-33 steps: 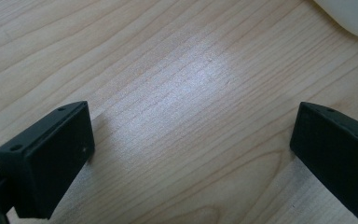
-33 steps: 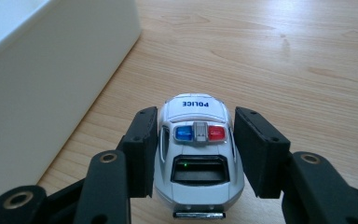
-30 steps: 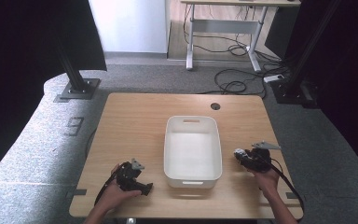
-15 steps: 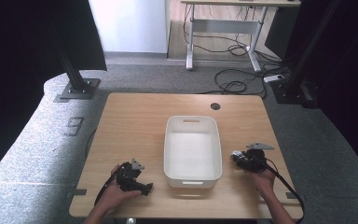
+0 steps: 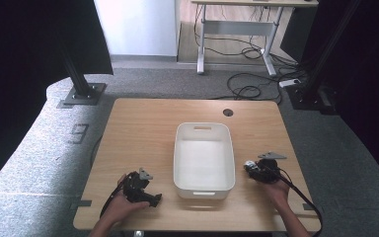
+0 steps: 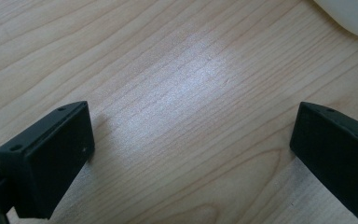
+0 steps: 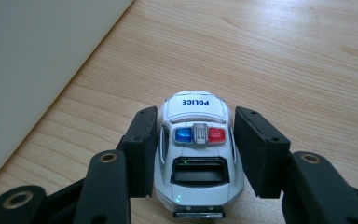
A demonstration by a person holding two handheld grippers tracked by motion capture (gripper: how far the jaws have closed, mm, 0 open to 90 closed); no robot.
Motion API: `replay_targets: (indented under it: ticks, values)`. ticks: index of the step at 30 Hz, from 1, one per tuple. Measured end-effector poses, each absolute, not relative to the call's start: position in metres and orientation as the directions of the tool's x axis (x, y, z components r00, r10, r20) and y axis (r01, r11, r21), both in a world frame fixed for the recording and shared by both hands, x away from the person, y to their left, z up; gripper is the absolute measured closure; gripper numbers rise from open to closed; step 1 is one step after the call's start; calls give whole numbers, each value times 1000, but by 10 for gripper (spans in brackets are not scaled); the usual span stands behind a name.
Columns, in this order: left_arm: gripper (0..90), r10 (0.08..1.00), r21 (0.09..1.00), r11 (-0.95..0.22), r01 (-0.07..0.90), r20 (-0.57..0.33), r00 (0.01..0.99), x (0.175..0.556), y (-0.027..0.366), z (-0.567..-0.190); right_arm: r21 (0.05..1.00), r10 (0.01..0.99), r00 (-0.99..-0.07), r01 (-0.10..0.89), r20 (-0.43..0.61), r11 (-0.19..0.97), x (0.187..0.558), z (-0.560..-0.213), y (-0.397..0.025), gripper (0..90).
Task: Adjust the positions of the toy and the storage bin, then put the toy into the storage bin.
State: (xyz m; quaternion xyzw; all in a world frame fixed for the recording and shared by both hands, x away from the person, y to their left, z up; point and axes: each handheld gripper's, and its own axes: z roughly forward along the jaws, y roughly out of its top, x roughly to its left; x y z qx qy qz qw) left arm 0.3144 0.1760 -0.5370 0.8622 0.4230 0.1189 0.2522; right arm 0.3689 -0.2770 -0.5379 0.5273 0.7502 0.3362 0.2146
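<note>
Beside the white bin (image 5: 204, 159), on its right and near its front corner, the right tongs (image 5: 254, 168) sit low over the table (image 5: 143, 128) with a toy police car (image 7: 196, 149) between their jaws. From the right gripper view the car is white, with the word POLICE on its roof and a blue and red light bar, and it points away from the camera; the left jaw lies against the car's side while the right jaw sits just beside the other side, so whether the car is truly pinched or only bracketed cannot be told. That view also has the bin's pale wall (image 7: 37, 60) running along the upper left, near the car but apart from it. On the bin's other side, near its front left corner, the left tongs (image 5: 143, 185) rest on the table in the person's left hand (image 5: 121, 207). In the left gripper view their jaws stand spread wide with bare wood grain between them, and a rounded corner of the bin (image 6: 349, 16) peeks in at the top right. Seen from the high view, the bin's inside is plain white with nothing lying in it.
</note>
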Motion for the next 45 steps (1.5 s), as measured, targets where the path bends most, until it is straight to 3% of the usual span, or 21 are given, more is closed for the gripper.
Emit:
replay_targets:
  ticks: [25,45]
  values:
    - [0,786,534,-520,667,-8,619,314,176,-537,787,941,-326,601,87,135,363,-514,-290,510]
    - [0,785,535,-520,666,-8,619,314,176,-537,821,929,-366,548,64,159,356,-489,-273,510]
